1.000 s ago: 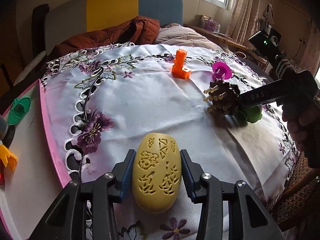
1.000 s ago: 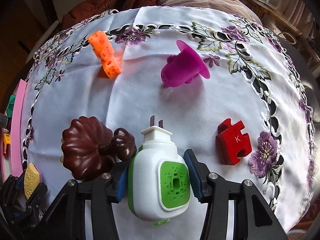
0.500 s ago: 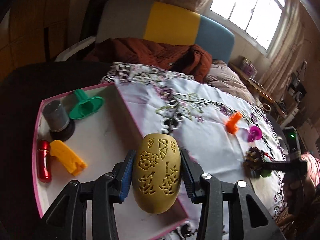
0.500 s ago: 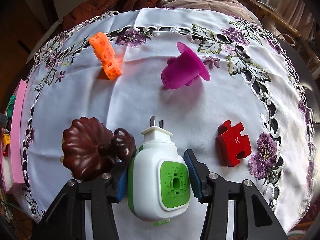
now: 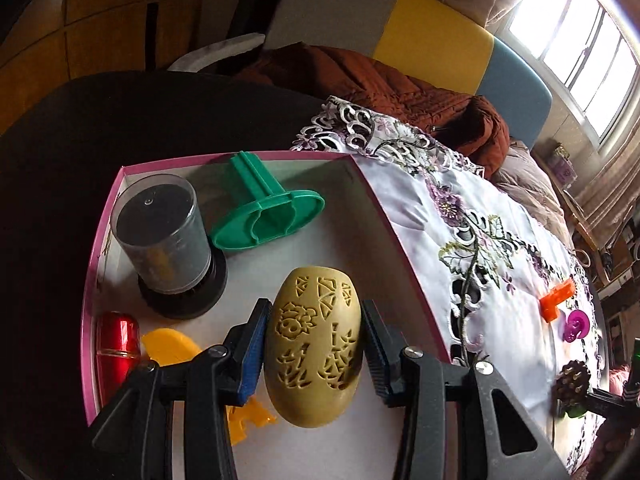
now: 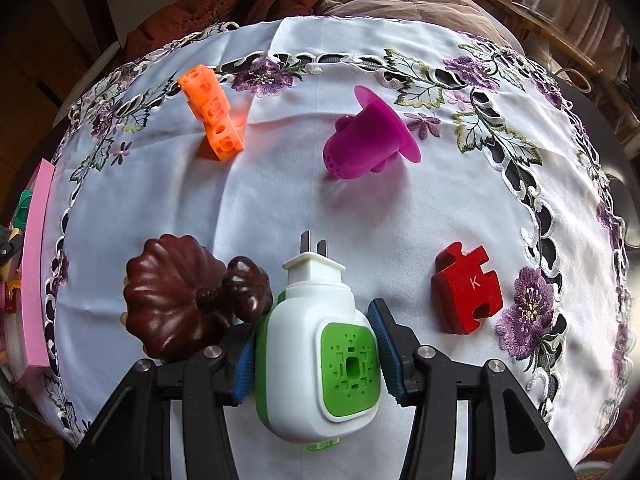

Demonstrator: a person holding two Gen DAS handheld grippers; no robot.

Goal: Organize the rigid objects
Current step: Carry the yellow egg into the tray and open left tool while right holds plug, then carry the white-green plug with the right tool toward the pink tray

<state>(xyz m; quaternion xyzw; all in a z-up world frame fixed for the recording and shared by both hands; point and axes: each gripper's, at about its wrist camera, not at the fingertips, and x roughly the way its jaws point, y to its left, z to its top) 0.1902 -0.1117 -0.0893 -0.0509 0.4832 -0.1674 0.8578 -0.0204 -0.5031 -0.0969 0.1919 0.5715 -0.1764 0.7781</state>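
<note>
Left gripper, pinching carved yellow egg, now over pink box — red piece reads "K".

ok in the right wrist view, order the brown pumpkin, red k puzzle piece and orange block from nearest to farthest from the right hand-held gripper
From the right hand-held gripper, shut on the white and green plug:
1. brown pumpkin, just left, against the left finger.
2. red k puzzle piece, off to the right.
3. orange block, far upper left, near the cloth's embroidered border.

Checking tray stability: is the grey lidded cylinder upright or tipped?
Upright: the grey cylinder stands on its black base inside the pink-rimmed tray.
</note>
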